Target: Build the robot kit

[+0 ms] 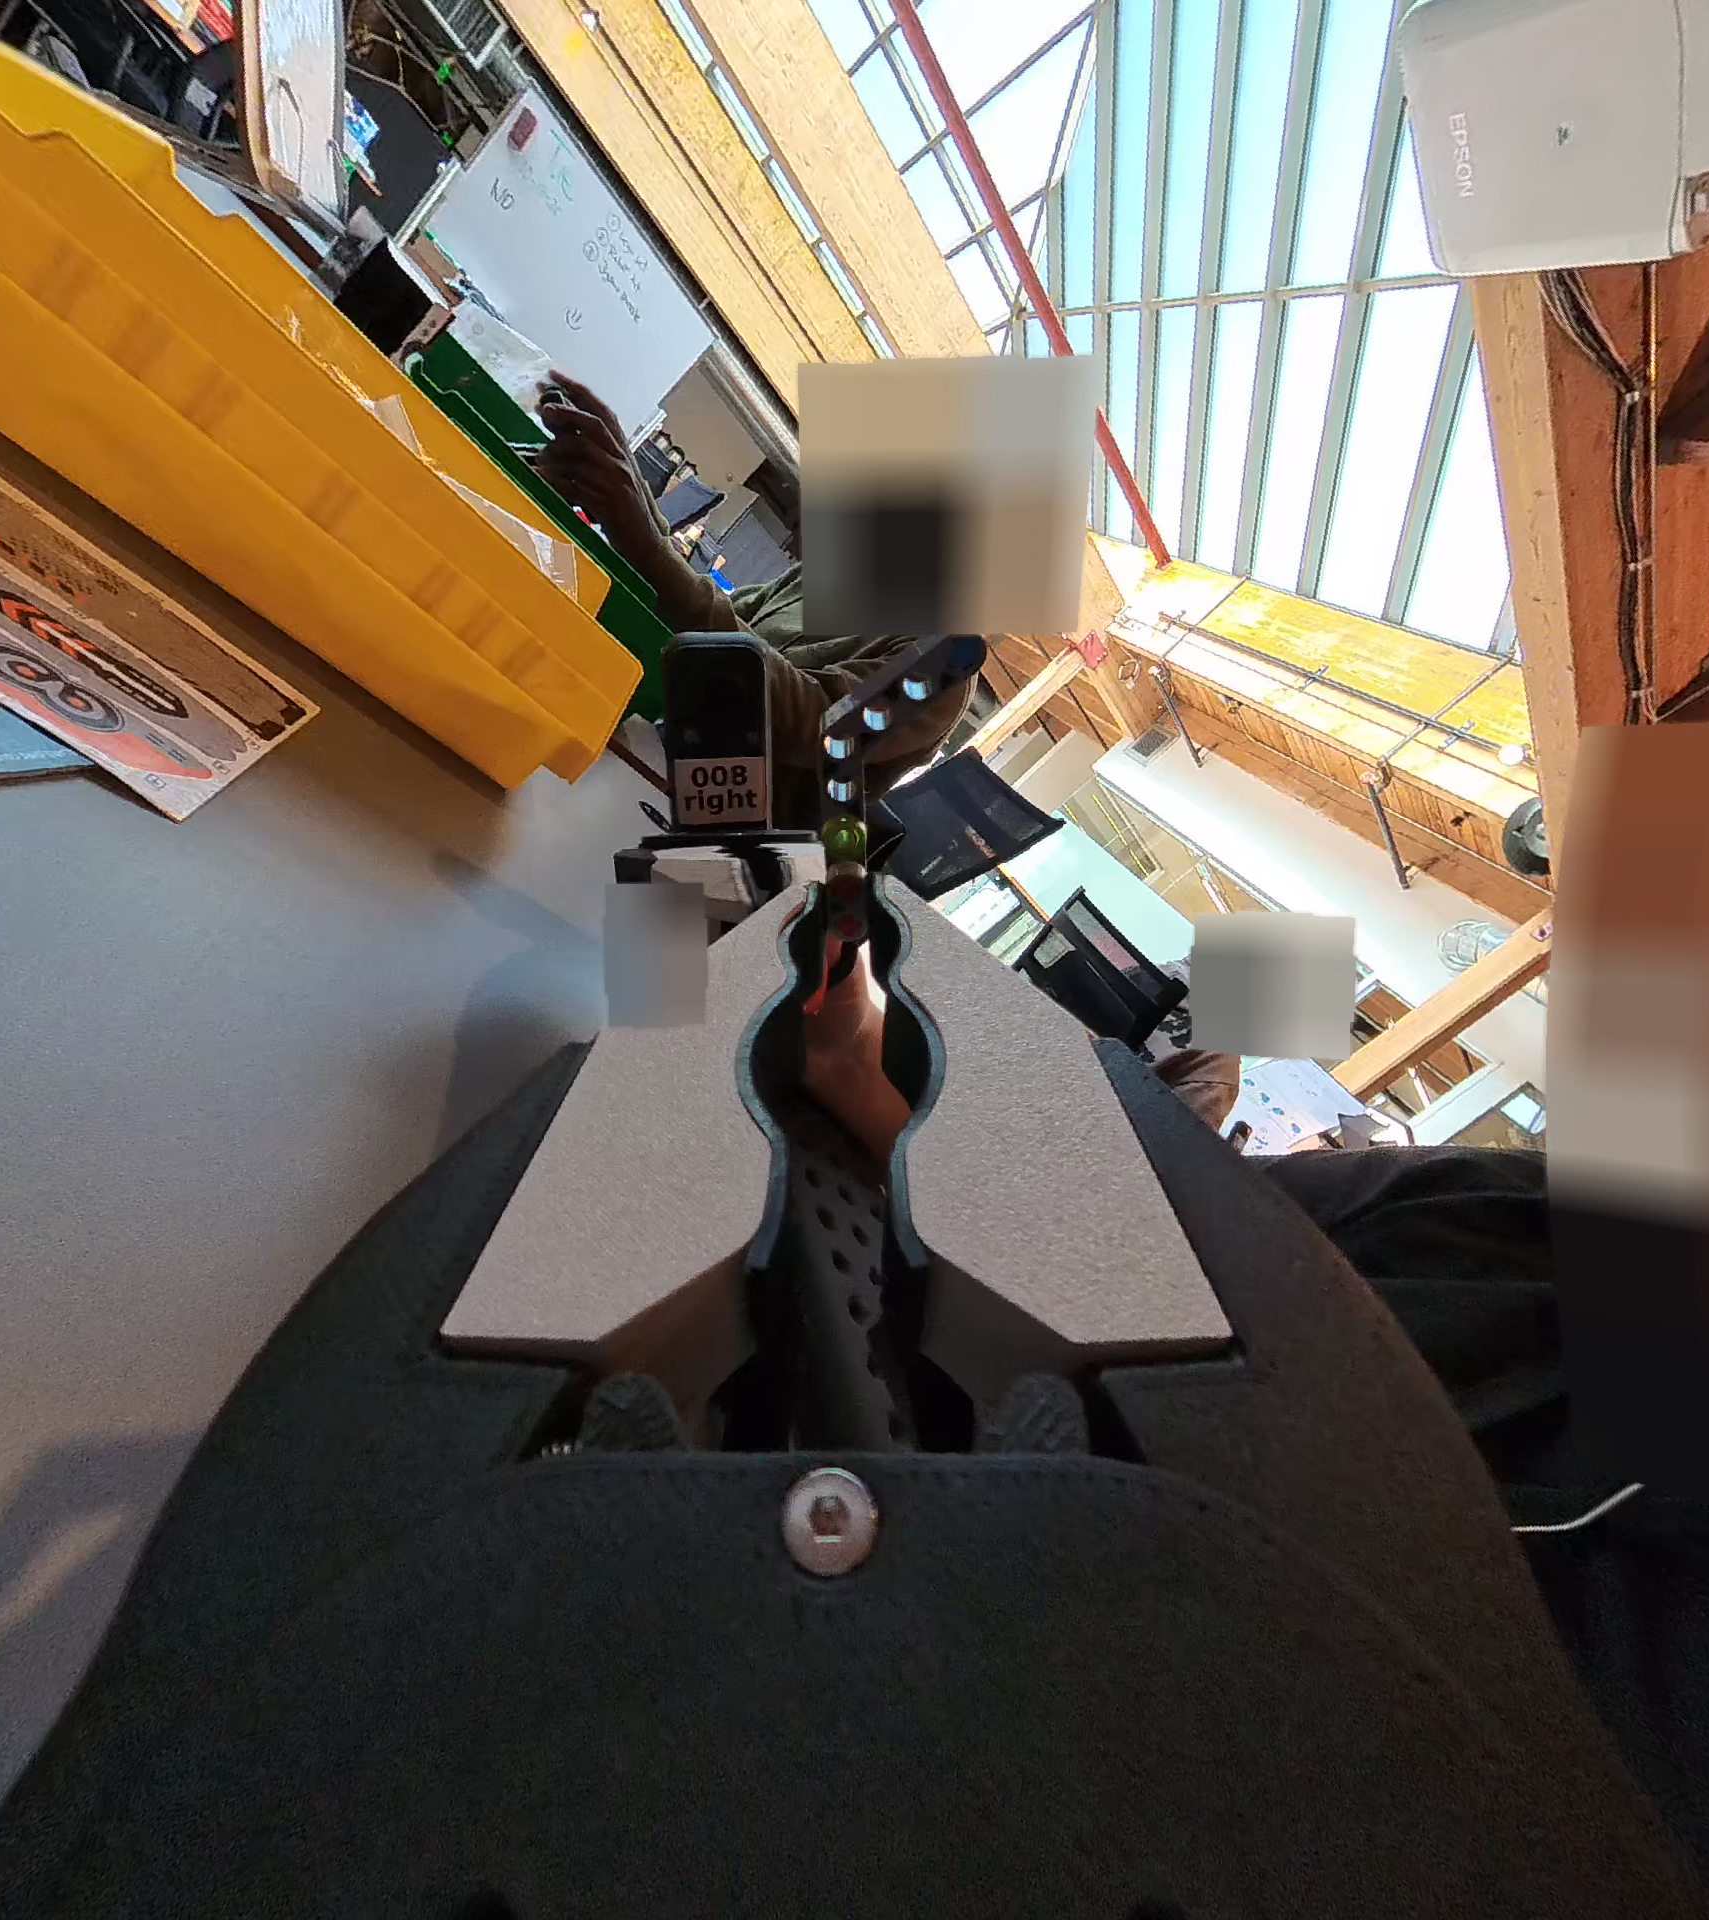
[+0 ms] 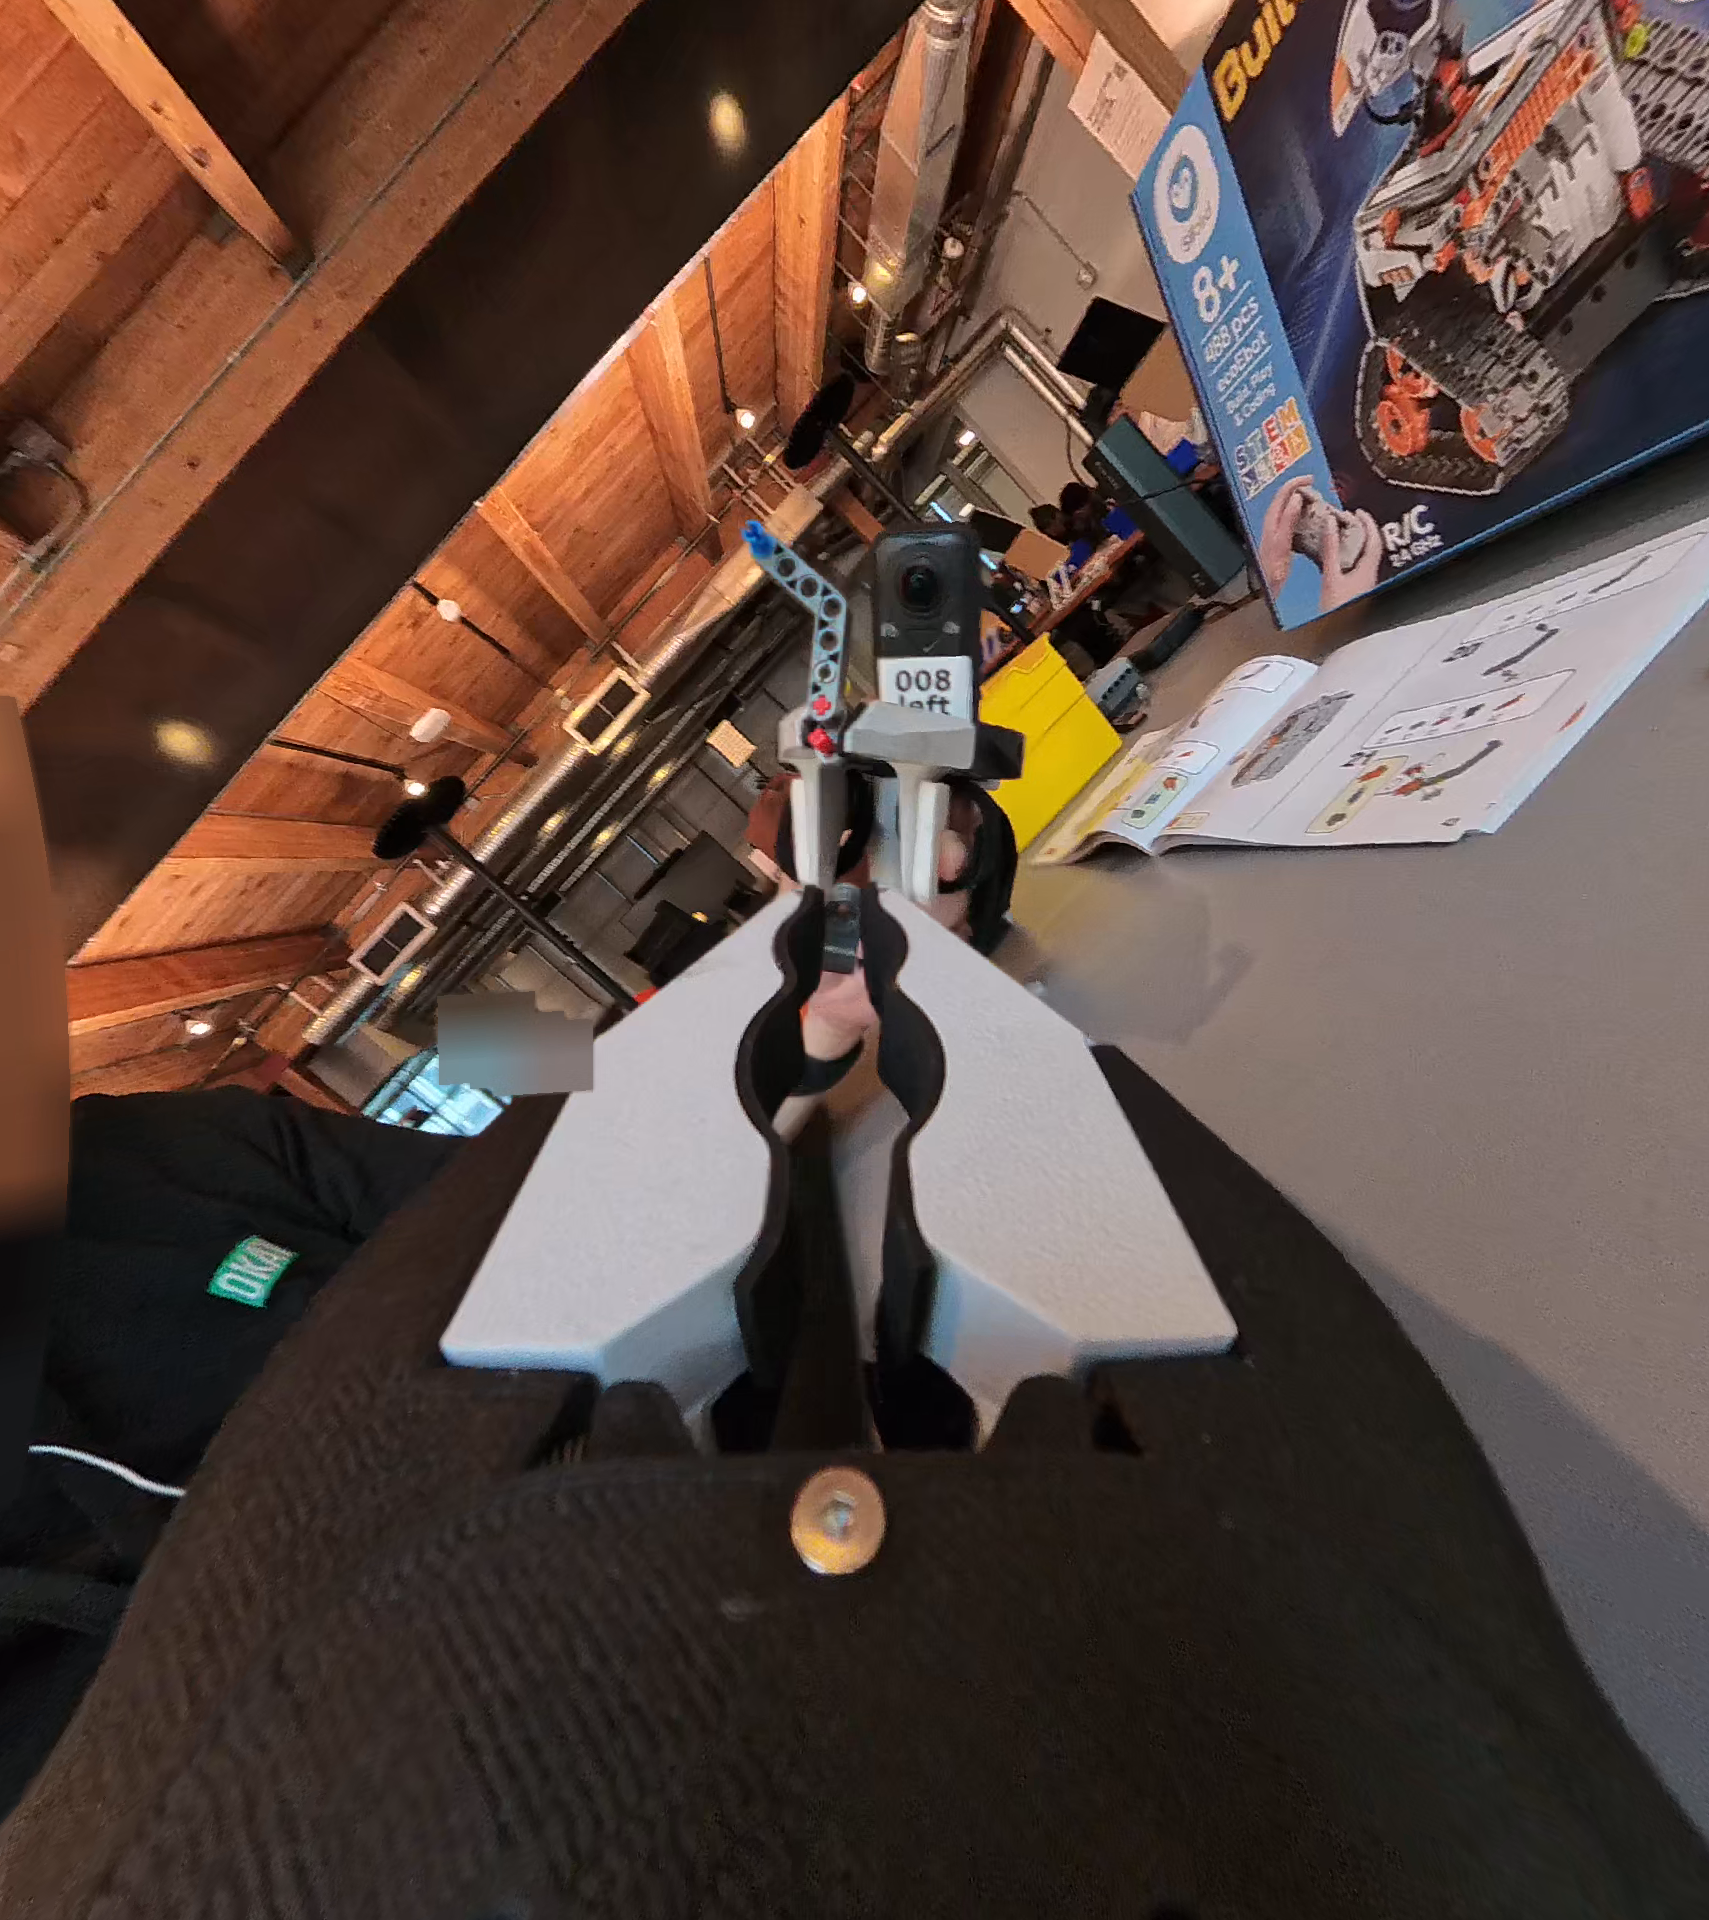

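My left gripper (image 1: 842, 902) is shut on the lower end of a grey bent beam (image 1: 855, 732), which carries a green pin and red pins. The beam rises above the tips. The right wrist view shows the same beam (image 2: 826, 634), with a blue pin on top, on the left gripper (image 2: 865, 831) facing me. My right gripper (image 2: 837, 920) is shut on a small grey piece (image 2: 842, 928), held close in front of the left gripper's fingers. The right gripper (image 1: 715, 748) also appears just behind the beam in the left wrist view. Both are held above a grey table (image 2: 1452, 1091).
Stacked yellow bins (image 1: 258, 416) and a green bin (image 1: 528, 447) stand on the table, and another person's hand (image 1: 585, 447) is at the green bin. A printed cardboard sheet (image 1: 50, 644) lies beside them. A blue kit box (image 2: 1504, 312) and an open instruction booklet (image 2: 1401, 727) lie farther off. Some 6 cm of space lies between my two pairs of fingers.
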The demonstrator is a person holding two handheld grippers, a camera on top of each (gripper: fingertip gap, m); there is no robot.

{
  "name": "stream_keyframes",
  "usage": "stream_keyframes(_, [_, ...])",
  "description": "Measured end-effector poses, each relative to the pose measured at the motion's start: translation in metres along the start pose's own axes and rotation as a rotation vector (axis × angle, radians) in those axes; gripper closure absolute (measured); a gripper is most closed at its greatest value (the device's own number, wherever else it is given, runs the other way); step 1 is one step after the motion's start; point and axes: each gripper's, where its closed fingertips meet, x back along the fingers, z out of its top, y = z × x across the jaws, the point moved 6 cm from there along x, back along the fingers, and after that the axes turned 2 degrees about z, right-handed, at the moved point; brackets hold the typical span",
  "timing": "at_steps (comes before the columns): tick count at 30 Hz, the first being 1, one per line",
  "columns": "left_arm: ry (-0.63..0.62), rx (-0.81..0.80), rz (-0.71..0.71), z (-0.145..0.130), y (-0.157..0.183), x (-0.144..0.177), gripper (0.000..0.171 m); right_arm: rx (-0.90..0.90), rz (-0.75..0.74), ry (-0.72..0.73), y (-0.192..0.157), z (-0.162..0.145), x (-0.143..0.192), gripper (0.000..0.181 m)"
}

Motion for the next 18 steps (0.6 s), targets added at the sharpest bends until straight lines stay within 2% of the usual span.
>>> stream_keyframes(6, [0.014,0.007,-0.005,0.001,-0.001,0.003,0.166,-0.098,0.110,0.134,-0.004,0.013,0.013,0.175])
stream_keyframes(11, [0.020,0.051,-0.049,-0.001,-0.002,-0.001,0.166,-0.101,0.133,0.130,-0.006,0.013,0.012,0.175])
stream_keyframes(15, [0.121,0.044,-0.171,0.011,0.013,0.009,0.167,-0.132,0.366,0.229,-0.027,0.024,0.023,0.175])
stream_keyframes(18, [0.162,-0.012,-0.176,0.017,0.017,0.019,0.167,-0.142,0.539,0.347,-0.041,0.037,0.040,0.175])
